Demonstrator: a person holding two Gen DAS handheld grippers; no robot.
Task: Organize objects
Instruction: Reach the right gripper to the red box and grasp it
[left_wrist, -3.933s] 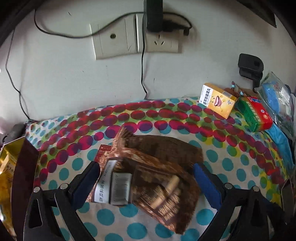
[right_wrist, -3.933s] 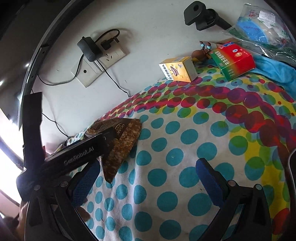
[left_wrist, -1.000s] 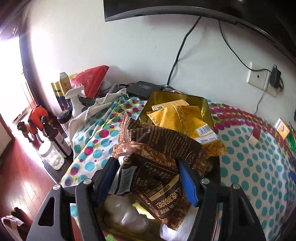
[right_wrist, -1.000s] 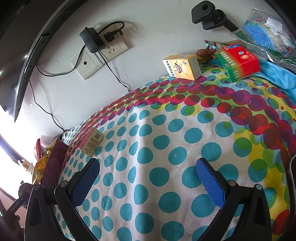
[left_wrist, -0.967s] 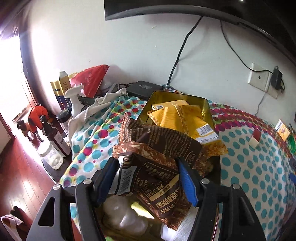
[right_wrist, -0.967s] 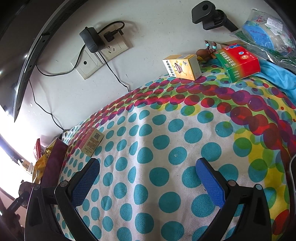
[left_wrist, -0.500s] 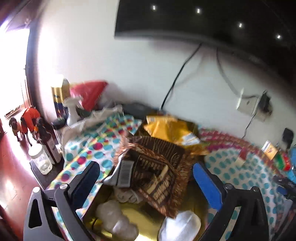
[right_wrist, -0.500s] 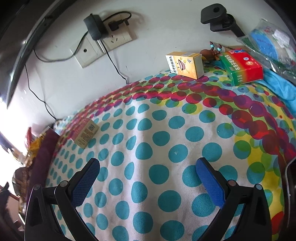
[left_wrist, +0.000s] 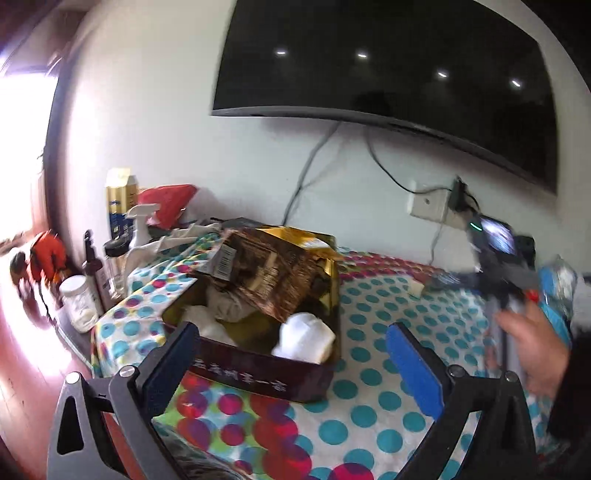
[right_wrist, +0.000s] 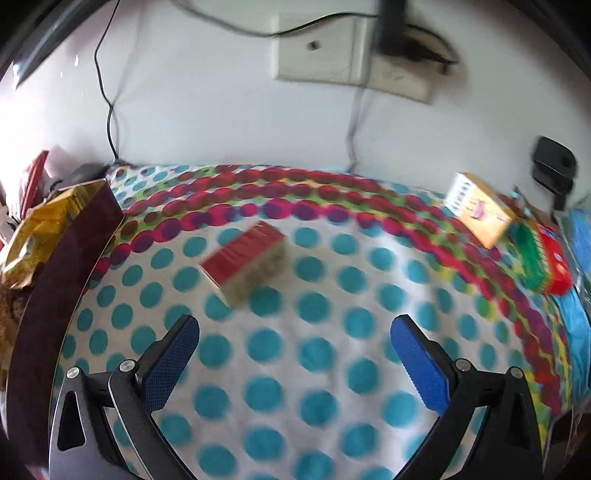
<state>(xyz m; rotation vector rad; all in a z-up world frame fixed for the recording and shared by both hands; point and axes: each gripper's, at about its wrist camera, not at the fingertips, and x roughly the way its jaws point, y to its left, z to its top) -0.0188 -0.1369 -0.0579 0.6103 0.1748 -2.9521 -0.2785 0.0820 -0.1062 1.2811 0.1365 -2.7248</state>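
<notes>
In the left wrist view a dark red box with a gold inside (left_wrist: 258, 376) stands on the dotted cloth, and the brown snack bag (left_wrist: 266, 269) lies in it on top of white and yellow packets. My left gripper (left_wrist: 291, 363) is open and empty, drawn back in front of the box. In the right wrist view my right gripper (right_wrist: 295, 356) is open and empty above the cloth, with a small red-topped box (right_wrist: 245, 258) lying just ahead of it. The dark red box's side (right_wrist: 70, 258) shows at the left there.
A yellow carton (right_wrist: 478, 210) and a green and red carton (right_wrist: 543, 258) sit at the back right by the wall. Bottles and a spray bottle (left_wrist: 138, 225) stand left of the box. A wall socket (right_wrist: 332, 48) and a television (left_wrist: 388, 62) are above. The person's hand (left_wrist: 532, 343) shows at the right.
My left gripper let go of the brown bag into the box and pulled back and up. My right gripper swung left toward the small red-topped box.
</notes>
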